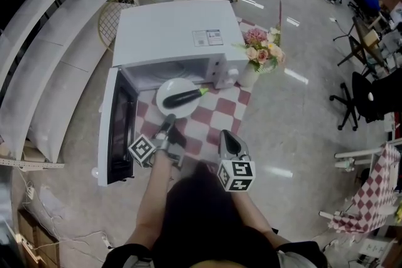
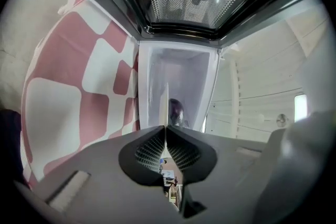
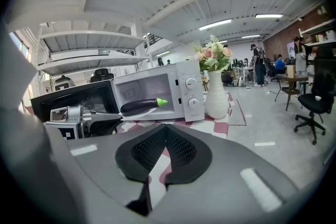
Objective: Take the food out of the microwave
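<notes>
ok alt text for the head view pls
The left gripper pinches the rim of a white plate carrying an eggplant at the mouth of an open microwave. The right gripper hangs shut beside it above a checked cloth.

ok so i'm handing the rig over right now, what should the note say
Left gripper: shut on the rim of the white plate, with the eggplant lying on it.
Right gripper: shut, empty, beside the left.
Microwave door is open; the plate is at the mouth, over the checkered cloth.
Done: door open, plate gripped, mostly out.
Left: bring it clear, set it on the cloth, release.
</notes>
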